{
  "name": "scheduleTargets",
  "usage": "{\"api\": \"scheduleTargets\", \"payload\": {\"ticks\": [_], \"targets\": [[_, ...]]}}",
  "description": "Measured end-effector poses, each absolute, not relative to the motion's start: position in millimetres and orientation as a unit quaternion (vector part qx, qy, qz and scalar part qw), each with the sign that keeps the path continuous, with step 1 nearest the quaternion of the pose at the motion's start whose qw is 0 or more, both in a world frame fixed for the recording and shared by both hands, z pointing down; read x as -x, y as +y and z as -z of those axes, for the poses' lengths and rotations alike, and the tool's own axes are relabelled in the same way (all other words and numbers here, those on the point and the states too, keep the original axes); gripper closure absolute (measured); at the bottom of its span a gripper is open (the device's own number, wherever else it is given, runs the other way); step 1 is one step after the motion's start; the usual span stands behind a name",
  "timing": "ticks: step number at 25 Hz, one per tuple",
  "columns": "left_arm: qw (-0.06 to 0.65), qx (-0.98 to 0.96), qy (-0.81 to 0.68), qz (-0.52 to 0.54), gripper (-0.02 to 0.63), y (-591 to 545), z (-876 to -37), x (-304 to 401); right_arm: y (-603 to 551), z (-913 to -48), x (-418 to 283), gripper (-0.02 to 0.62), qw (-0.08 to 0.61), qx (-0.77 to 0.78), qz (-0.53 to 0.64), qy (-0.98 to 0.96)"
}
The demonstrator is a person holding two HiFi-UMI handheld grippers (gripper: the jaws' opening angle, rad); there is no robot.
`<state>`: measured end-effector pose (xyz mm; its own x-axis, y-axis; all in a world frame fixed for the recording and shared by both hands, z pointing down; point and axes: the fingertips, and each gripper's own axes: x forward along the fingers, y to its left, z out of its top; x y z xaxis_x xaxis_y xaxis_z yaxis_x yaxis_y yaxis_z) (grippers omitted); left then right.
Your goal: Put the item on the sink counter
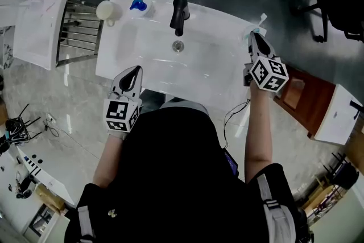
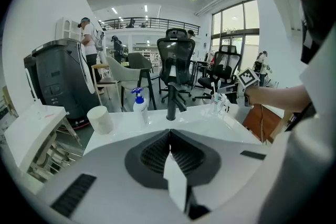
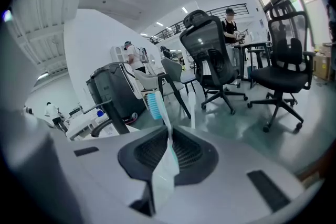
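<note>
While the white table with its moulded sink basin spreads across the whole width below the person, the thing to be set down hangs at its far right corner, so the right arm is the one placed to finish the job. The right gripper points away from the person over the table's right edge, near the back. Bare surface lies just below it and toward the basin, so the coming move looks like a short drop and a release. The left gripper hovers at the table's front edge, left of the basin and well apart from that corner. Its jaws are pressed together with nothing between them.

In the right gripper view the jaws pinch a toothbrush by its handle. Its long axis runs along the jaws. The head reaches out past the tips and leans up and slightly left, and the handle comes back toward the camera. Laying it flat would probably call for tipping the gripper down first.

The toothbrush is slim, with a pale, partly see-through handle that shades into teal. It narrows to a thin white neck, and the small head carries blue bristles.
</note>
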<state>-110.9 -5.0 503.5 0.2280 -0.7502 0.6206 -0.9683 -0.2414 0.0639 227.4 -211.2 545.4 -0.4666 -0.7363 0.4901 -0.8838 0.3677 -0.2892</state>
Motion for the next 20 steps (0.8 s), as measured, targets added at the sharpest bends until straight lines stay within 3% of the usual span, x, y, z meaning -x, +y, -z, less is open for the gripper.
{"api": "scheduleTargets", "payload": {"ticks": [20], "targets": [[0.228,-0.76,-0.567,-0.223,0.583,-5,-506,129,-210,-535,-207,0.528,0.132,-0.5,-0.246,-0.82]]}}
